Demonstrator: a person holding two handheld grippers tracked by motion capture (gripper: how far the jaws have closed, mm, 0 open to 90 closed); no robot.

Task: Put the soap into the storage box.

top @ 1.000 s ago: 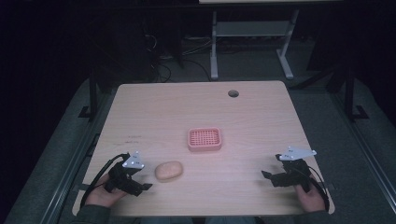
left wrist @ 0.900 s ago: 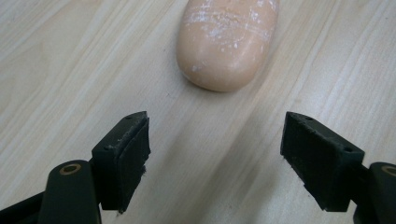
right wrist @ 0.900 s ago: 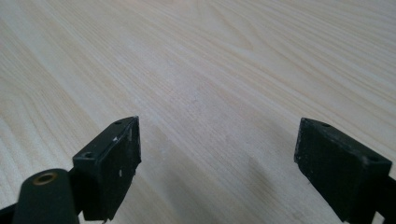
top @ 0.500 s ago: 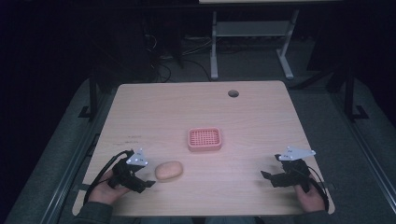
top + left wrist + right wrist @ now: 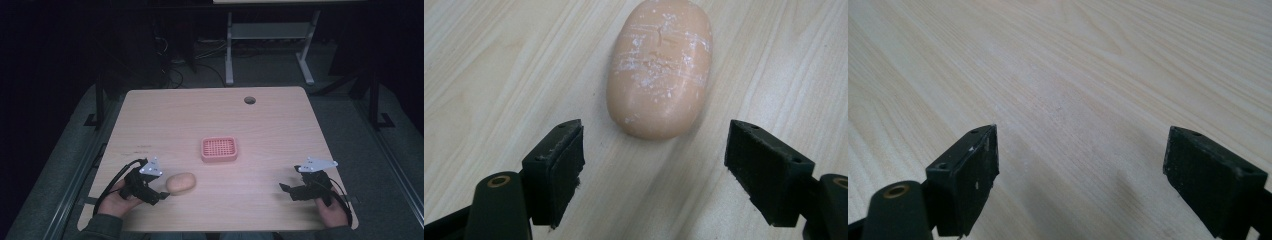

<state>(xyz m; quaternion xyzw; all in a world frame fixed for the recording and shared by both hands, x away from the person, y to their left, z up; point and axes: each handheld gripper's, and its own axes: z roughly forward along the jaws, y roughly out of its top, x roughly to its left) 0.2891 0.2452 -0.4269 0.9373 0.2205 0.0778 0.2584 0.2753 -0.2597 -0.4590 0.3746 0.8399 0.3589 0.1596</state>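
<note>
A peach oval soap bar [image 5: 180,183] lies on the wooden table [image 5: 215,115] near its front left. My left gripper [image 5: 159,192] stands open just left of it, jaws pointing at it. In the left gripper view the soap bar [image 5: 660,67] is scuffed white on top and lies just beyond my left gripper [image 5: 656,165], apart from both pads. A pink perforated soap dish [image 5: 218,149] sits at the table's middle. Near the front right my right gripper [image 5: 286,190] is open over bare wood; the right gripper view has my right gripper [image 5: 1080,175] with nothing between its jaws.
A round cable hole [image 5: 249,100] is at the table's far right. A white metal frame [image 5: 265,45] stands on the dark floor beyond the table. A hand [image 5: 117,200] holds the left gripper at the front edge, another hand [image 5: 330,212] the right one.
My left gripper has moved right, closer to the soap bar. The right gripper has stayed put.
</note>
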